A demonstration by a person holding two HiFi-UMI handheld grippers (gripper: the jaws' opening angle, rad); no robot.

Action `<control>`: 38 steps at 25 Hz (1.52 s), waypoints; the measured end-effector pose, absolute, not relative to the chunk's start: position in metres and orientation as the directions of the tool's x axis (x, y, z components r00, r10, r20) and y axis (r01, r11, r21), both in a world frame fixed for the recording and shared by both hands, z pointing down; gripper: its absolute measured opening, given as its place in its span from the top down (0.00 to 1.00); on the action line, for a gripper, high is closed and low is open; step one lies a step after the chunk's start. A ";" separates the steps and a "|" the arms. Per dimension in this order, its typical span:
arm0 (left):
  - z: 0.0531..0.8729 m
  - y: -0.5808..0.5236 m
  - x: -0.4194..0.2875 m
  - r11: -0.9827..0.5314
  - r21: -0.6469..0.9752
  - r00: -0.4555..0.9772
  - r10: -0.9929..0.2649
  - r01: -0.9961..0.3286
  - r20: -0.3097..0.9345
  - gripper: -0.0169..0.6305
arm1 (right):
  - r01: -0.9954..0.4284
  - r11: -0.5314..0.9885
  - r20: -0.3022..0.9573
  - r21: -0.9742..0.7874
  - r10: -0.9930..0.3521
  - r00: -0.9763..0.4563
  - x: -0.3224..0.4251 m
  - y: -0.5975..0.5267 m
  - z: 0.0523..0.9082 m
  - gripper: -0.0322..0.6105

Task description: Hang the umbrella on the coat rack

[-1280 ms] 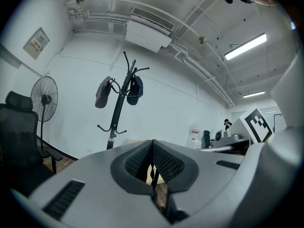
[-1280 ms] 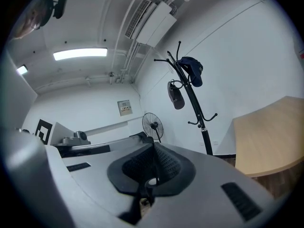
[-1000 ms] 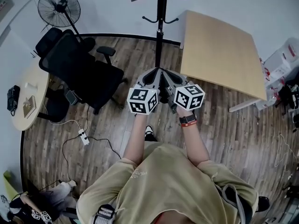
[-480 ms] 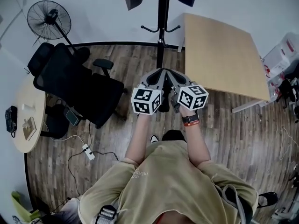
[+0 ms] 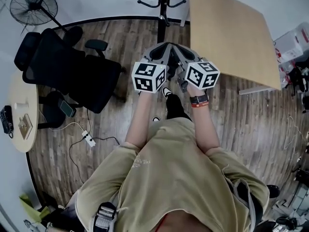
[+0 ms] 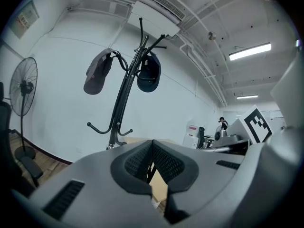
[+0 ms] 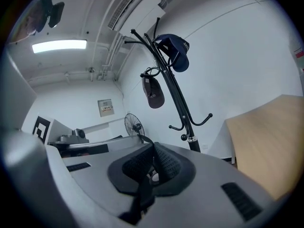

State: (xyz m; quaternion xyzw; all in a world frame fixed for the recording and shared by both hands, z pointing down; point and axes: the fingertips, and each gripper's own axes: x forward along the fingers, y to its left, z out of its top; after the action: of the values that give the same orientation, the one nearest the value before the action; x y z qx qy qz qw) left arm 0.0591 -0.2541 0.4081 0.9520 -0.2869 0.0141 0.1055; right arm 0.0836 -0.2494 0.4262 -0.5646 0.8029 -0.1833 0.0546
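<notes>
The black coat rack (image 5: 162, 8) stands straight ahead by the wall. In the left gripper view the coat rack (image 6: 124, 96) carries a grey cap (image 6: 97, 72) and a dark cap (image 6: 148, 72), with low hooks free. My left gripper (image 5: 161, 50) and right gripper (image 5: 175, 49) are held side by side, pointing at the pole. The left gripper (image 6: 152, 144) has its pads pressed together. The right gripper (image 7: 153, 146) is shut on a thin black strap (image 7: 138, 194) that hangs below it. The umbrella's body is hidden under the grippers.
A light wooden table (image 5: 227, 37) stands right of the rack. A black office chair (image 5: 72, 74) and a floor fan (image 5: 33, 6) are to the left, beside a round table (image 5: 19, 110). A power strip (image 5: 87, 138) and its cable lie on the floor. Boxes (image 5: 294, 42) sit far right.
The person has stepped toward the coat rack, which now lies closer ahead. Both grippers stay together and shut.
</notes>
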 end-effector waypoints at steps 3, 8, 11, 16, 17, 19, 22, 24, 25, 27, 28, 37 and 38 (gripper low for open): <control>0.419 -0.274 0.063 -0.801 0.198 0.825 -0.554 -0.564 0.108 0.94 | -0.879 0.302 0.134 -0.369 -0.919 -0.371 0.087 -0.271 0.437 0.92; 0.426 -0.307 0.069 -0.788 0.214 0.816 -0.565 -0.577 0.123 0.94 | -0.873 0.300 0.147 -0.385 -0.914 -0.379 0.096 -0.305 0.443 0.92; 0.430 -0.325 0.072 -0.780 0.216 0.809 -0.573 -0.588 0.133 0.94 | -0.871 0.303 0.157 -0.386 -0.909 -0.385 0.100 -0.323 0.447 0.92; 0.435 -0.351 0.082 -0.772 0.216 0.802 -0.584 -0.597 0.129 0.94 | -0.868 0.314 0.155 -0.386 -0.905 -0.396 0.110 -0.347 0.451 0.92; 0.436 -0.355 0.083 -0.771 0.216 0.800 -0.586 -0.599 0.129 0.94 | -0.867 0.316 0.154 -0.384 -0.904 -0.398 0.111 -0.351 0.452 0.92; 0.439 -0.364 0.087 -0.768 0.217 0.798 -0.588 -0.602 0.133 0.94 | -0.866 0.319 0.156 -0.385 -0.903 -0.401 0.116 -0.359 0.455 0.92; 0.445 -0.375 0.091 -0.765 0.222 0.797 -0.588 -0.604 0.142 0.94 | -0.865 0.315 0.162 -0.391 -0.901 -0.402 0.121 -0.370 0.460 0.92; 0.448 -0.382 0.093 -0.764 0.224 0.796 -0.588 -0.606 0.148 0.94 | -0.864 0.311 0.166 -0.395 -0.901 -0.401 0.124 -0.378 0.463 0.92; 0.449 -0.386 0.094 -0.763 0.224 0.796 -0.587 -0.606 0.151 0.94 | -0.864 0.308 0.168 -0.398 -0.902 -0.399 0.126 -0.382 0.464 0.92; 0.451 -0.391 0.098 -0.765 0.225 0.797 -0.584 -0.604 0.154 0.94 | -0.865 0.300 0.171 -0.402 -0.904 -0.392 0.130 -0.387 0.466 0.92; 0.452 -0.393 0.099 -0.765 0.227 0.798 -0.582 -0.602 0.155 0.94 | -0.866 0.296 0.172 -0.403 -0.905 -0.389 0.132 -0.390 0.466 0.92; 0.459 -0.412 0.110 -0.746 0.292 0.799 -0.583 -0.599 0.151 0.94 | -0.866 0.304 0.181 -0.398 -0.899 -0.399 0.144 -0.407 0.473 0.92; 0.460 -0.414 0.110 -0.743 0.294 0.797 -0.585 -0.601 0.151 0.94 | -0.865 0.306 0.184 -0.397 -0.897 -0.401 0.145 -0.409 0.475 0.92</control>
State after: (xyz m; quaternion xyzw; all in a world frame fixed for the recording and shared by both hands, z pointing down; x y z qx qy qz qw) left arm 0.1104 -0.4137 0.4598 0.9333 -0.3176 0.0244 0.1660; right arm 0.1446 -0.4086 0.4746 -0.5459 0.8073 -0.2214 0.0360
